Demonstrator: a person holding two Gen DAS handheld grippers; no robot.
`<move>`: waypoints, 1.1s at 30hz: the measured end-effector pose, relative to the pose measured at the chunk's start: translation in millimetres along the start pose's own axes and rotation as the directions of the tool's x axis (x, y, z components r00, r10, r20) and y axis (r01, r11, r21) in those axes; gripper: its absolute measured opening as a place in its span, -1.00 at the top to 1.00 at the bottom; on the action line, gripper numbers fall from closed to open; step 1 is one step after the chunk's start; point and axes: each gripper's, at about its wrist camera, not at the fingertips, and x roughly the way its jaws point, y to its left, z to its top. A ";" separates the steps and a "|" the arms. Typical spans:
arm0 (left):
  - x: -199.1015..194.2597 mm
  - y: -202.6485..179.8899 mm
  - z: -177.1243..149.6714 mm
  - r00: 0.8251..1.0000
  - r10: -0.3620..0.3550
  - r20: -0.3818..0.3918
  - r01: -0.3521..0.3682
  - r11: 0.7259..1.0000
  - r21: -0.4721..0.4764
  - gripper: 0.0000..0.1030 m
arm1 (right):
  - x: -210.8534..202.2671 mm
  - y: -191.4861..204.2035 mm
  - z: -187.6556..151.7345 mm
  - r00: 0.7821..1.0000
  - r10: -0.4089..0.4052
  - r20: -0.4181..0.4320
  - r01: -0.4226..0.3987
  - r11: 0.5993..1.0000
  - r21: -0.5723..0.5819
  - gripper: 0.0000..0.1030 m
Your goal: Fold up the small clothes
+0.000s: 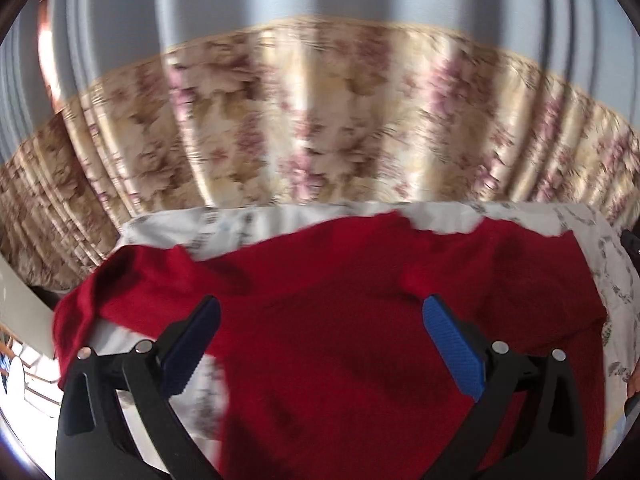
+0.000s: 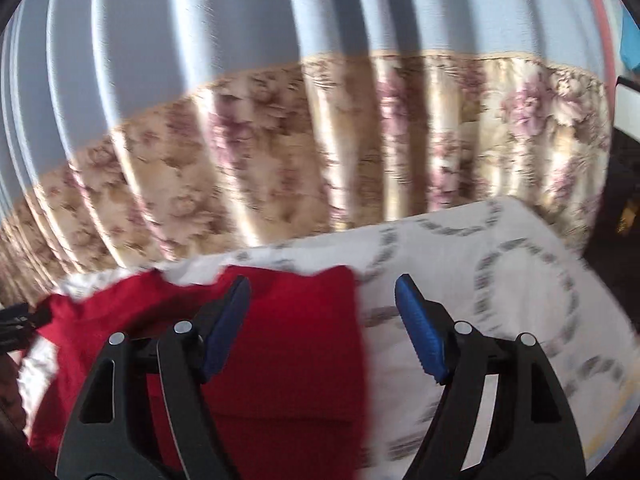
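- Left tool (image 1: pixel 320 320): nearest the left wrist camera. Black arms with blue ribbed pads (image 1: pixel 452 348). The jaws stand wide apart and nothing is clamped between them. The tool hovers over the garment; contact with the cloth cannot be confirmed.
- Right tool (image 2: pixel 322 304): nearest the right wrist camera, same build, with blue pads (image 2: pixel 420 332). The jaws stand wide apart with nothing gripped. The left pad sits over the red cloth; the right pad sits over the bare cover.
- Red garment (image 1: pixel 352 320): a knitted red piece spread on the surface. In the left wrist view it fills the lower centre, with a sleeve-like part (image 1: pixel 104 288) reaching out to the left edge. In the right wrist view the garment (image 2: pixel 280 344) occupies the lower left, and its right edge runs almost straight between the two pads.
- Surface cover (image 2: pixel 500 280): white cloth with a grey ring pattern, lying under the garment and exposed to its right and behind it.
- Curtain (image 1: pixel 320 120): hangs behind the surface. The lower band is floral in beige and pink; the upper part is pale blue-grey.
- Both views are motion-blurred; fine detail is not legible.
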 end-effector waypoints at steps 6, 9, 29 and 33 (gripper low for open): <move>27.4 -80.8 16.7 1.000 -0.010 -0.023 0.013 0.994 0.111 -0.97 | 5.7 -36.7 -6.3 1.000 0.017 -0.025 -0.016 0.999 0.048 -0.56; 45.7 -114.1 25.3 1.000 0.023 -0.020 -0.019 0.985 0.169 -0.97 | 4.7 -44.8 -10.9 0.999 0.036 -0.024 -0.034 0.997 0.069 -0.56; 79.9 -37.9 33.5 0.995 0.096 -0.015 -0.096 0.995 0.032 0.83 | 31.3 -24.2 -23.3 0.987 0.096 -0.126 -0.089 0.994 0.060 -0.63; 78.3 -0.5 28.9 0.993 0.116 0.005 -0.116 0.993 -0.003 0.83 | 39.5 -7.9 -32.8 0.983 0.104 -0.153 -0.100 0.995 0.030 -0.63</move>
